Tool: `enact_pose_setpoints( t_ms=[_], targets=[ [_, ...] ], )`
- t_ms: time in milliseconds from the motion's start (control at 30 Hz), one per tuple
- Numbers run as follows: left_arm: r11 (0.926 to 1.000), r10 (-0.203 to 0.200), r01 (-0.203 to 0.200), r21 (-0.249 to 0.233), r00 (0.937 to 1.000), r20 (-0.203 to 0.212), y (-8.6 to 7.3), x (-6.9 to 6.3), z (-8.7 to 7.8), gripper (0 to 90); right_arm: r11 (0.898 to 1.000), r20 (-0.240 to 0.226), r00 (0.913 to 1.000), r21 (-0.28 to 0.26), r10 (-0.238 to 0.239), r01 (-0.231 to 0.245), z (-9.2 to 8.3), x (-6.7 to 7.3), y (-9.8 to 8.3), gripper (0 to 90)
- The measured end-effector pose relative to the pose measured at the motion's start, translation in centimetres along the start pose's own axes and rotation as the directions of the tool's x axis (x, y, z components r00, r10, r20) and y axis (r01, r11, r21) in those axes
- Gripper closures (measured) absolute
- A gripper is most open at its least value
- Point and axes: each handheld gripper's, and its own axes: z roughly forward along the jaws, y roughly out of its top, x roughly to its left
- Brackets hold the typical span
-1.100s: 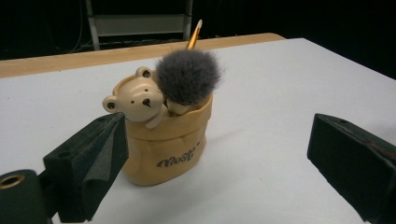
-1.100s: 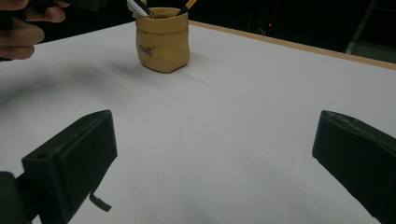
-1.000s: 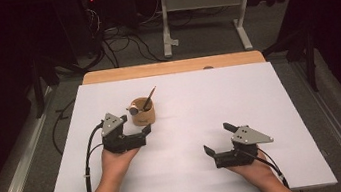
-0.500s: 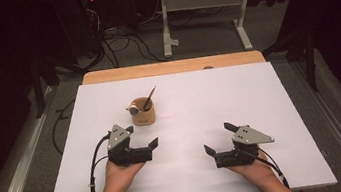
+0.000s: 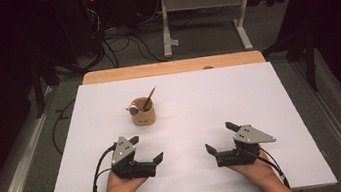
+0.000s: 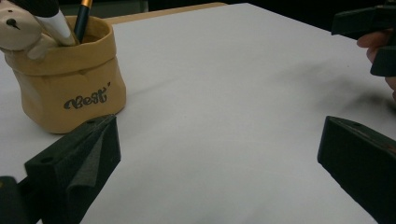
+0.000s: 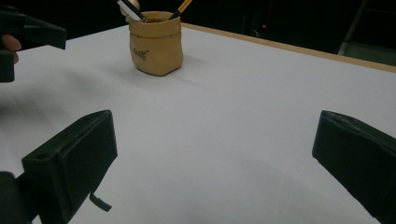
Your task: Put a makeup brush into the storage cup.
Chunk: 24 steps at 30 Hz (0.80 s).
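Left jaws: the left gripper (image 5: 146,149) has its jaws spread wide, having just been opening further, with nothing between them but bare sheet; in the left gripper view the two black pads stand at opposite edges of the frame.
Right jaws: the right gripper (image 5: 219,137) also has its jaws well apart and holds nothing.
Pen pot: a small tan pot (image 5: 142,113) with dark lettering on its side stands upright on the white sheet (image 5: 259,93), ahead of the left gripper and apart from it; in the left gripper view it sits at upper left (image 6: 70,79), beyond the left-hand pad and not touching it.
Pot contents: a pencil with an orange shaft (image 5: 149,98) leans out toward the far right of the pot; a white-tipped pen (image 6: 55,21) and a pale rounded object (image 6: 18,30) rest at the rim.
Hands: each hand (image 5: 123,188) lies low near the front edge of the sheet, the right hand (image 5: 250,169) well apart from the left.
Table: a wooden edge (image 5: 169,68) shows beyond the far side of the sheet.
Cables: a black cable (image 5: 96,174) trails from the left gripper off the front edge.
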Motion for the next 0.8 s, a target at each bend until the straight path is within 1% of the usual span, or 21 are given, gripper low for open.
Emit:
enact_pose_setpoints(
  t_ms=[100, 133, 167, 200, 300, 333, 400, 433, 467, 633, 800],
  targets=[
    [1.0, -0.009, 0.009, -0.003, 0.9999, 0.008, -0.22, -0.09, 0.14, 0.0, 1.0, 0.003, 1.0, 0.002, -0.001, 0.001, -0.1, -0.01, 0.05, 1.3],
    [1.0, 0.001, -0.001, -0.002, 1.0, 0.007, -0.25, -0.16, 0.25, 0.0, 1.0, 0.005, 1.0, -0.001, -0.004, 0.004, -0.11, -0.04, 0.07, 1.3],
    [0.9997, 0.022, -0.022, 0.008, 0.9998, 0.003, -0.31, -0.3, 0.45, 0.0, 1.0, 0.003, 1.0, -0.004, -0.004, 0.004, -0.12, -0.06, 0.09, 1.3],
    [0.9994, 0.03, -0.03, 0.015, 0.9995, 0.005, -0.36, -0.37, 0.56, 0.0, 1.0, 0.004, 1.0, -0.007, -0.004, 0.004, -0.15, -0.09, 0.12, 1.3],
    [0.9993, 0.03, -0.031, 0.023, 0.9991, 0.03, -0.41, -0.55, 0.83, 0.0, 1.0, 0.013, 0.9999, -0.008, -0.007, 0.007, -0.29, -0.2, 0.23, 1.3],
    [0.9992, 0.035, -0.036, 0.018, 0.9988, 0.032, -0.41, -0.67, 0.85, 0.0, 1.0, 0.018, 0.9998, -0.01, 0.001, -0.001, -0.34, -0.2, 0.26, 1.3],
    [0.9987, 0.047, -0.048, 0.017, 0.9983, 0.034, -0.39, -0.77, 0.84, 0.0, 1.0, 0.028, 0.9996, -0.011, 0.001, -0.001, -0.46, -0.31, 0.31, 1.3],
    [0.9988, 0.045, -0.046, 0.016, 0.9984, 0.035, -0.39, -0.76, 0.85, 0.0, 1.0, 0.03, 0.9995, -0.012, -0.004, 0.004, -0.49, -0.42, 0.33, 1.3],
    [0.9989, 0.042, -0.043, 0.016, 0.9985, 0.034, -0.39, -0.71, 0.85, 0.0, 1.0, 0.036, 0.9993, -0.009, 0.006, -0.005, -0.55, -0.43, 0.32, 1.3],
    [0.999, 0.04, -0.04, 0.019, 0.9989, 0.023, -0.41, -0.53, 0.9, 0.0, 1.0, 0.046, 0.9988, -0.007, 0.014, -0.014, -0.71, -0.63, 0.32, 1.3],
    [0.9992, 0.037, -0.037, 0.018, 0.9992, 0.016, -0.4, -0.41, 0.91, 0.0, 1.0, 0.05, 0.9987, -0.013, 0.006, -0.005, -0.8, -0.75, 0.38, 1.4]
  ],
)
